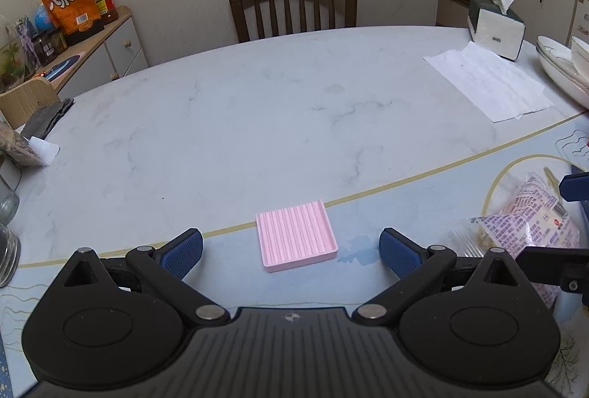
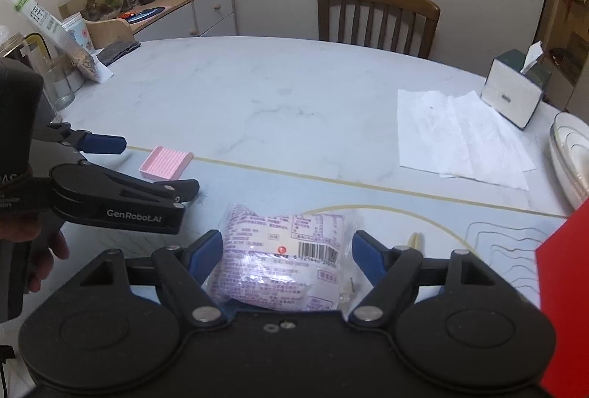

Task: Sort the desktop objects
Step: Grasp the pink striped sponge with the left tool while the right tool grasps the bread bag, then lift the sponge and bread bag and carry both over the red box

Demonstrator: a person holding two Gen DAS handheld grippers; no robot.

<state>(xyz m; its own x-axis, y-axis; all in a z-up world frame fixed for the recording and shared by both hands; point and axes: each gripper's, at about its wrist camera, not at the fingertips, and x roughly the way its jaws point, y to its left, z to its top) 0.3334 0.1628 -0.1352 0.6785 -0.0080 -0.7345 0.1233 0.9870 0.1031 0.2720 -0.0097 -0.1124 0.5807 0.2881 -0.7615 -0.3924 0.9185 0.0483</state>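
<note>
Left wrist view: my left gripper [image 1: 291, 252] hovering, fingers apart, pink ridged tray [image 1: 296, 237] lying on table [image 1: 257, 111] between them, untouched. Right gripper [image 2: 287, 254] fingers apart, straddling plastic snack bag [image 2: 283, 262]; pads not pressing.

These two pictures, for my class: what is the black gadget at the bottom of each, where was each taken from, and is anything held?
Each black gadget is a hand-held gripper with a camera looking along its two blue-padded fingers; a person holds one in each hand. In the left one's view, the left gripper stands open before a pink tray on the table. In the right one's view, the right gripper is open around a snack packet, not clamping it. Nothing is held. Tissue box, paper sheets and plates lie further off.
</note>
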